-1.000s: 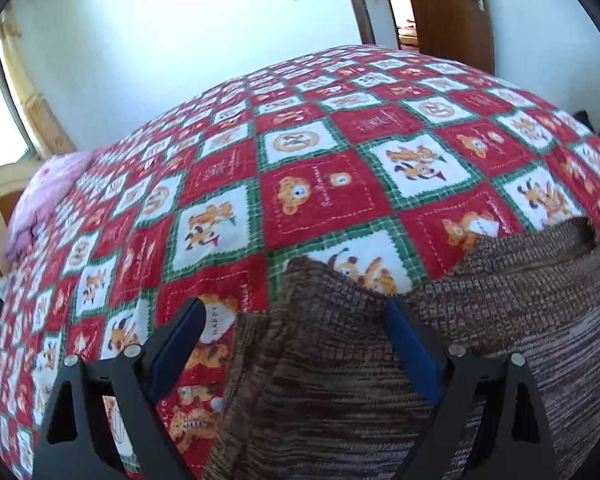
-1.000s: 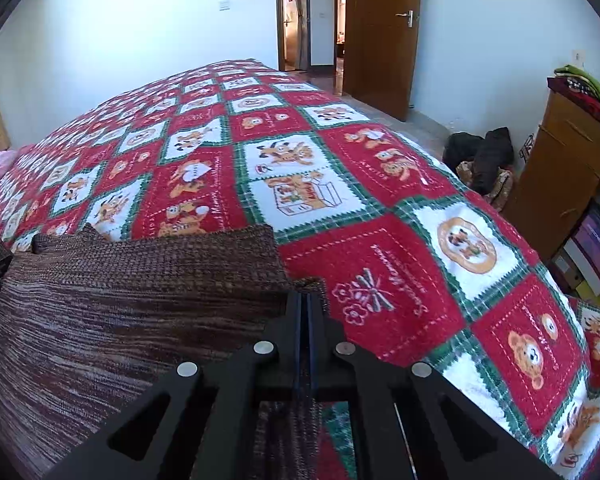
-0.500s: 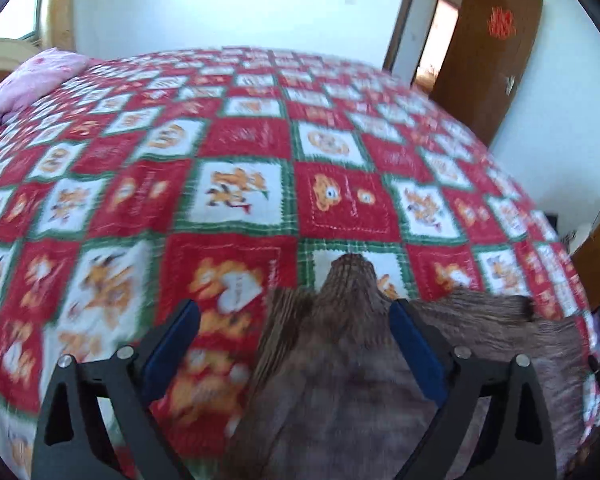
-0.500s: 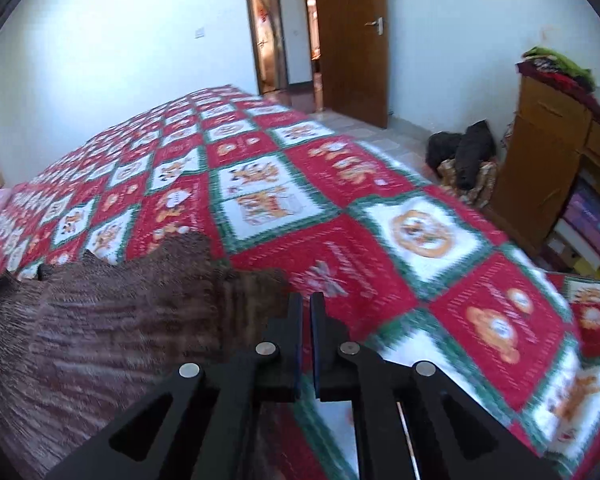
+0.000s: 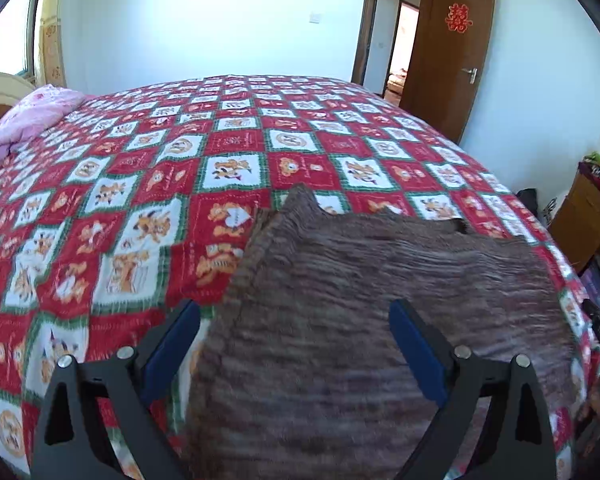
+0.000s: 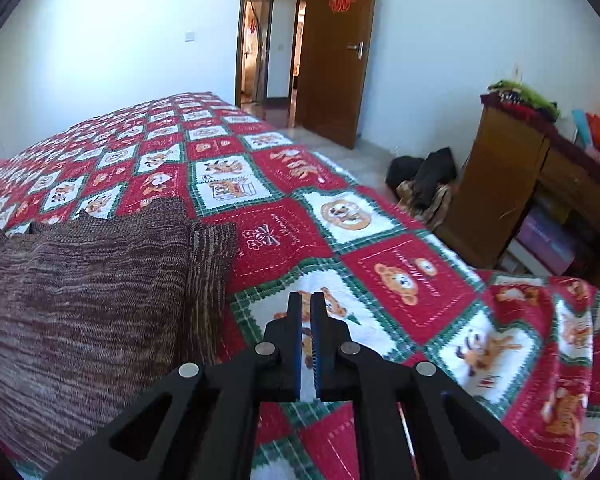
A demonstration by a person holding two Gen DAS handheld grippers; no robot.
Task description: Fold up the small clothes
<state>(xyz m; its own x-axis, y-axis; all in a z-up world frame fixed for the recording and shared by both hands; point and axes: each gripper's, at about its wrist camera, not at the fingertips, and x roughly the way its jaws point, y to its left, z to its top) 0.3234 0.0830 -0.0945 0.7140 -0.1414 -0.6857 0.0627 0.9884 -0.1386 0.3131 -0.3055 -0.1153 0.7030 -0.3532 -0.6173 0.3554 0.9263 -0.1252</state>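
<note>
Left gripper (image 5: 294, 334) hovering wide open over the brown sweater (image 5: 380, 300), right gripper (image 6: 306, 320) nearly closed, empty; a careless regrasp risking bunching the quilt (image 6: 380, 248)

The brown, streaky knitted garment (image 5: 380, 300) lies flat on the bed. One fold is already made: its right edge shows a doubled layer, and a darker ribbed strip (image 6: 208, 264) runs along that side. Its far edge is uneven, with one small peak.
</note>
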